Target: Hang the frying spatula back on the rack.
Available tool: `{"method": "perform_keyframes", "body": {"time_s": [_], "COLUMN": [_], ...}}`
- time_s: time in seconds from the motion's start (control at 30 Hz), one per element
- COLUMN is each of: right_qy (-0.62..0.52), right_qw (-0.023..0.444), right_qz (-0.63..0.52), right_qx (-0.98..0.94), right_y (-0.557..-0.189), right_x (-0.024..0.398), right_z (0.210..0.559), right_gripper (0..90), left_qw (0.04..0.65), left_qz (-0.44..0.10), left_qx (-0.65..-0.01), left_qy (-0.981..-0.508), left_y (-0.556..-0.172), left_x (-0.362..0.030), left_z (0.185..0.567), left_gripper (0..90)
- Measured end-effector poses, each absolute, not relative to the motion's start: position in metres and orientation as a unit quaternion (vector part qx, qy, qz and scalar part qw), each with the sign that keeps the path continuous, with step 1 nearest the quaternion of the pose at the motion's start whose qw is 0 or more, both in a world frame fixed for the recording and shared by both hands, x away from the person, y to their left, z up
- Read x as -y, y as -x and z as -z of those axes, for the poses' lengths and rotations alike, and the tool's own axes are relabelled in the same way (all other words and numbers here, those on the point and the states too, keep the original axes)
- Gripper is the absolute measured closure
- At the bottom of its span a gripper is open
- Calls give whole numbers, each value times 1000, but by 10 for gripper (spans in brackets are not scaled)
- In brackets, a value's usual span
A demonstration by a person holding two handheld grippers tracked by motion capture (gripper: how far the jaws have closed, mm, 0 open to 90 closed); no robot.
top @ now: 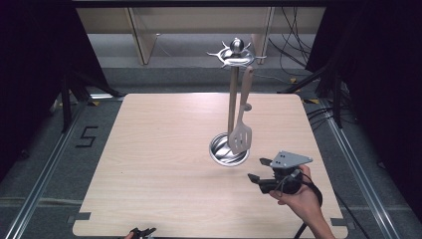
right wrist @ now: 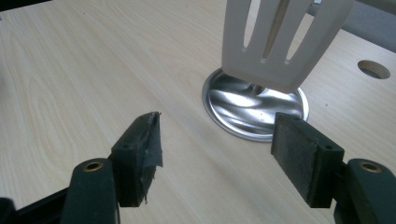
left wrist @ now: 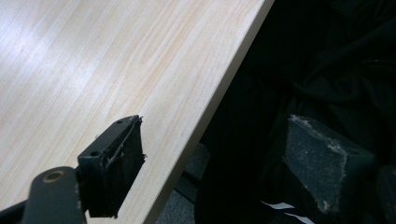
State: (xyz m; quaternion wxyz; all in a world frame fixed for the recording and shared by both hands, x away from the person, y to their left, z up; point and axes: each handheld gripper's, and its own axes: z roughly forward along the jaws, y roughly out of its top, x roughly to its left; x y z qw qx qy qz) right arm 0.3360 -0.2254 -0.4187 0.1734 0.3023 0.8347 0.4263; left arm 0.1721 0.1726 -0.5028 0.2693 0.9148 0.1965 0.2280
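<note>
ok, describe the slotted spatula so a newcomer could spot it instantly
On the pale wooden table stands a metal utensil stand with a round shiny base, right of centre. The cream slotted spatula hangs from its top ring of hooks beside the pole, blade down over the base, the one utensil there.

Bare table (top: 164, 149) leftward; utensil stand (top: 231, 99) with hanging spatula (top: 241, 134) right of centre.

The light wooden bench with rounded corners (top: 164, 164) stands on a grey carpet floor (top: 40, 164). Black curtains (top: 30, 59) hang at left and right. Metal floor rails (top: 366, 184) run along both sides. Black cables (top: 293, 45) lie at far right, near pale wooden furniture legs (top: 142, 35).
</note>
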Motion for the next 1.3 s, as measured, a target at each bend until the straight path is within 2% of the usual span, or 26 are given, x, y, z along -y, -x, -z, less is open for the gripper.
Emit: {"method": "perform_keyframes", "body": {"time_s": [1.3], "right_qy": [-306], "right_qw": [151], "right_qz": [-409], "right_qx": [-847], "right_y": [-315], "right_x": [229], "right_z": [453], "right_gripper": [311], "left_qw": [273], "left_qz": [-228], "left_qx": [-197], "left_qy": [-914], "left_y": [-172], "left_x": [-172], "left_z": [503], "left_gripper": [191]}}
